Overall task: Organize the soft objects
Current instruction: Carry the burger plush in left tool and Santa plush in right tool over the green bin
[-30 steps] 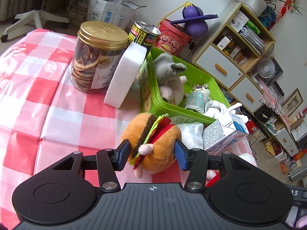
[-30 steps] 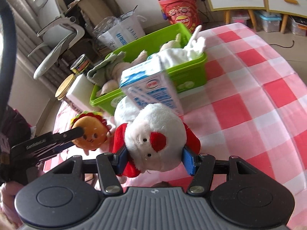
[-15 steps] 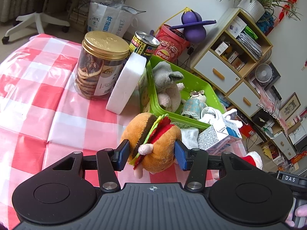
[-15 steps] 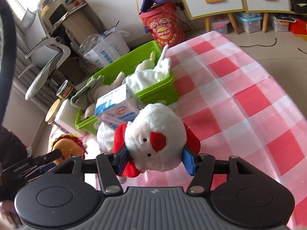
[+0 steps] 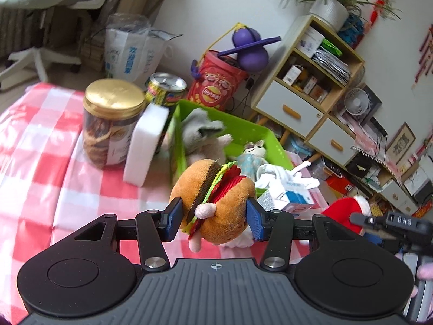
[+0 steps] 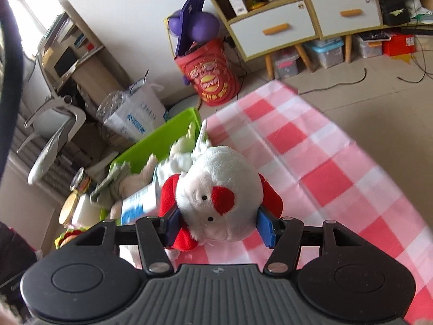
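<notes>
Your table wears a red-and-white checked cloth. At the frame's upper left stand a gold-lidded jar, a drink can, a white foam block; at centre, the green bin.

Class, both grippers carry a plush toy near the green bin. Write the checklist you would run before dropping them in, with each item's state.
1. Left gripper clamps the burger plush on both sides: ok.
2. Right gripper clamps the white plush: ok.
3. Green bin is in view ahead: ok.
4. Free space in the bin: cannot tell; a grey plush and a doll already lie there.
5. Milk carton is clear of the path: not ok, it sits against the bin's near side.
</notes>
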A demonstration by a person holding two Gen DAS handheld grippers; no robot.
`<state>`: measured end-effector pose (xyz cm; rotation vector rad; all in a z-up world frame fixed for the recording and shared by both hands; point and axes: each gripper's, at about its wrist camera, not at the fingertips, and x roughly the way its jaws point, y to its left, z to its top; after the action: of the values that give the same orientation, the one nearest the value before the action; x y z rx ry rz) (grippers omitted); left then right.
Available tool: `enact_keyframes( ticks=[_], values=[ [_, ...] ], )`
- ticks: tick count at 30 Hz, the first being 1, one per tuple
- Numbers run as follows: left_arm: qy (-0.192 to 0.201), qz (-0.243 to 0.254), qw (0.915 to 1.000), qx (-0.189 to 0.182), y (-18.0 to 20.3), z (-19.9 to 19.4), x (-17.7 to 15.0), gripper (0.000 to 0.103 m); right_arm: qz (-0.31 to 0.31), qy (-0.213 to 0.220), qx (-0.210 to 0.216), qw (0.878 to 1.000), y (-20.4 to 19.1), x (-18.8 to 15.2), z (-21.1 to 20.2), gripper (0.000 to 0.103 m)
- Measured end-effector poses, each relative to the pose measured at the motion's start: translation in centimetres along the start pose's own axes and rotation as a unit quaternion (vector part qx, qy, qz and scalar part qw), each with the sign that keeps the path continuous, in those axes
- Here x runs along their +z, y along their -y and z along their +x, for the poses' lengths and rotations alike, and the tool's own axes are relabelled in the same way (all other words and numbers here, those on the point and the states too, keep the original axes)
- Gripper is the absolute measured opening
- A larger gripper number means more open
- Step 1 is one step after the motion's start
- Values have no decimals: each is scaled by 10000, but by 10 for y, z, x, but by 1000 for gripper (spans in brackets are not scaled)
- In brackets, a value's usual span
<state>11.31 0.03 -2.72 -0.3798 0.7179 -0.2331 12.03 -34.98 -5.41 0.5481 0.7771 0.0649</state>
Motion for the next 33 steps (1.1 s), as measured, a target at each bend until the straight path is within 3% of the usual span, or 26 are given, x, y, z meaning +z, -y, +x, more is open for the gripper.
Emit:
enact_keyframes(
  ticks=[5,13,20,33],
  values=[
    [83,161,9998,-100,16,10,17,50,-102,310,43,9995,-11,26,-1,33],
    [132,541,9983,-183,36,42,39,51,-809,527,573,9937,-55,57,25,33],
    [-5,1029,9945,-199,39,75,43,51,-1494,319,919,9840,-83,72,78,33],
    [-356,1626,9859,-196,34,122,30,51,-2179,-330,949,9708,-114,70,182,33]
  ],
)
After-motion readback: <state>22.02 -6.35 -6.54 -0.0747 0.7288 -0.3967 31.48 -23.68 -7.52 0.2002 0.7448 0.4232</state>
